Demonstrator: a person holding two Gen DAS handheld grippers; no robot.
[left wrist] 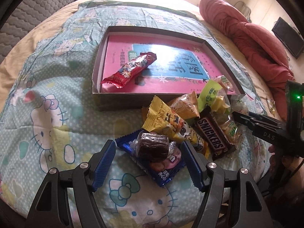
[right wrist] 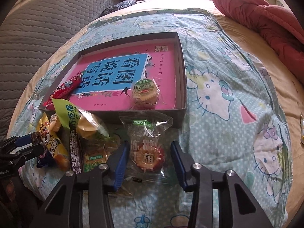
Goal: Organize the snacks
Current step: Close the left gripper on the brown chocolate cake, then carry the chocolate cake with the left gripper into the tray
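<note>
A shallow cardboard box (left wrist: 96, 93) (right wrist: 182, 112) lined with a pink book lies on the Hello Kitty blanket. A red packet (left wrist: 131, 70) (right wrist: 66, 87) and a wrapped cupcake (right wrist: 145, 93) lie inside it. In front of the box is a pile with a yellow packet (left wrist: 167, 121), a Snickers bar (left wrist: 210, 134) and a green-labelled bag (right wrist: 76, 117). My left gripper (left wrist: 150, 161) (right wrist: 36, 144) is open around a wrapped brown cake (left wrist: 153, 148) resting on a blue packet (left wrist: 163, 174). My right gripper (right wrist: 150, 159) (left wrist: 239, 117) straddles a clear packet holding a round red snack (right wrist: 150, 157); its pads stand close beside the wrapper.
A red quilt (left wrist: 247, 38) (right wrist: 266, 19) is bunched along the bed's right side. Grey quilted padding (right wrist: 38, 28) rises on the left. One loose packet (right wrist: 302, 131) lies at the far right edge. A dark screen (left wrist: 288, 36) stands beyond the bed.
</note>
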